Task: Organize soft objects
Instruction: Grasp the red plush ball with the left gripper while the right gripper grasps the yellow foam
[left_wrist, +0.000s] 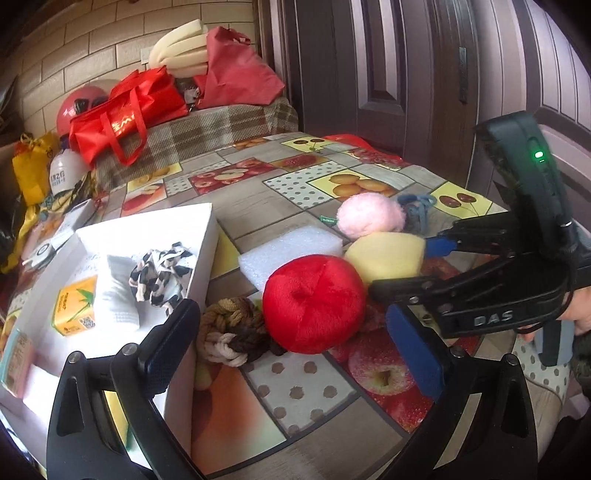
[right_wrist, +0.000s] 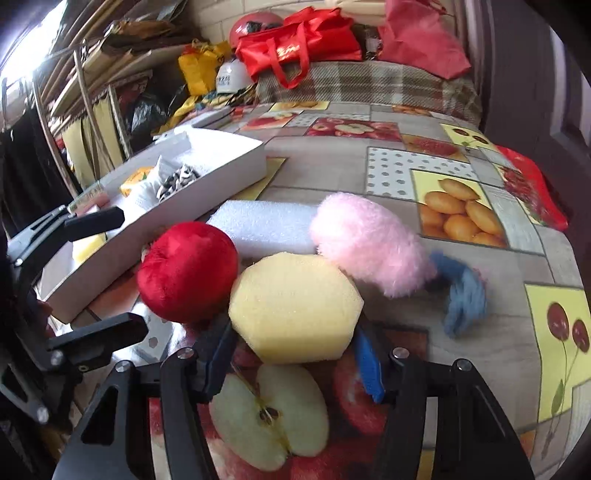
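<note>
A red plush ball (left_wrist: 314, 302) (right_wrist: 188, 271), a yellow sponge (left_wrist: 386, 256) (right_wrist: 295, 306), a pink fluffy ball (left_wrist: 370, 215) (right_wrist: 369, 243), a white foam block (left_wrist: 291, 253) (right_wrist: 264, 225), a blue yarn piece (left_wrist: 417, 210) (right_wrist: 463, 295) and a brown-and-white braided rope (left_wrist: 232, 330) lie together on the table. A white box (left_wrist: 199, 266) (right_wrist: 207, 184) holds a zebra-print cloth (left_wrist: 160, 277), a white towel and a yellow carton. My left gripper (left_wrist: 291, 350) is open, with the red ball just ahead between its fingers. My right gripper (right_wrist: 291, 354) (left_wrist: 406, 266) has its fingers on both sides of the yellow sponge.
The table wears a fruit-print cloth (left_wrist: 303, 177) (right_wrist: 443, 177). Behind it a plaid-covered bench (left_wrist: 207, 129) carries red bags (left_wrist: 125, 114) (right_wrist: 295, 40) and foam rolls. A dark wooden door (left_wrist: 406, 74) stands at the right. Yellow bags and clutter (right_wrist: 199, 66) lie at the left.
</note>
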